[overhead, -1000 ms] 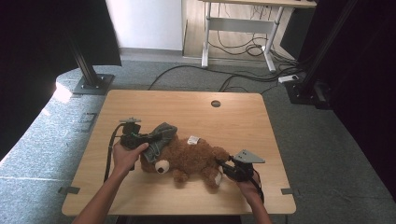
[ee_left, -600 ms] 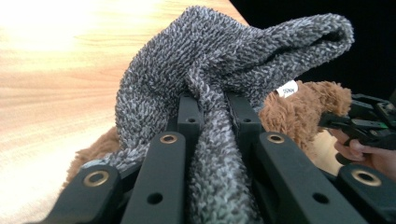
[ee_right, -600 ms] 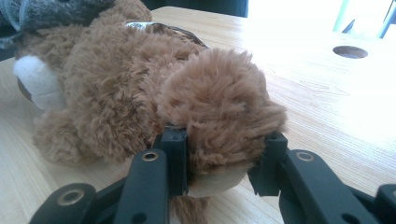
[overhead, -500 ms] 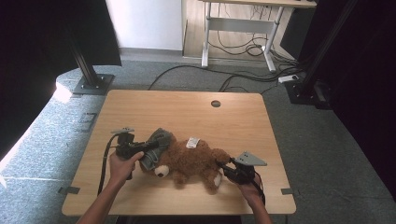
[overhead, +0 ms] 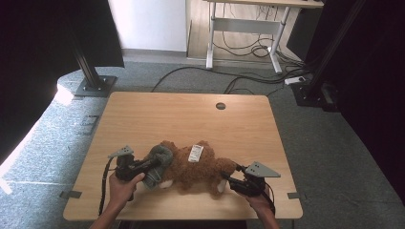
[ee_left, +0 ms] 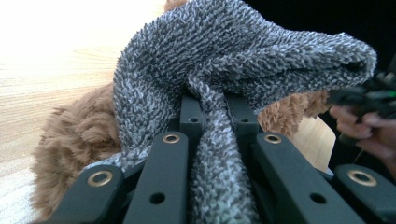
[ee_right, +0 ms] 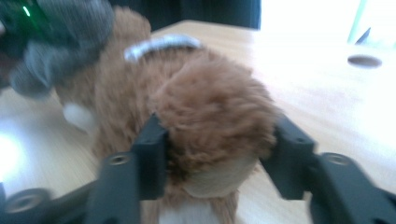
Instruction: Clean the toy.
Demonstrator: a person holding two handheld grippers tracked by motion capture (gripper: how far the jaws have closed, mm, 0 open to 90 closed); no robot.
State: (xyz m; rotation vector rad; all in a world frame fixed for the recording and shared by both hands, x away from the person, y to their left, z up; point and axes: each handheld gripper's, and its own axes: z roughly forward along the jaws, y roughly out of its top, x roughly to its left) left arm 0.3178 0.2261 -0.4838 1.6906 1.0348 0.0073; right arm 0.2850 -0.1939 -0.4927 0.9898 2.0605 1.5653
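Left claw (ee_left: 212, 116): we see it clamped on the grey sock (ee_left: 243, 60) over the teddy bear's (overhead: 198, 167) head | right claw (ee_right: 217, 140): pinching the bear's foot | bear lies between both claws on the bench (overhead: 186, 114)

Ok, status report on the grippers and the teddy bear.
Left gripper shut on grey cloth at bear's head. Right gripper clamps bear by a leg. Bear lies on table; nothing in the way.
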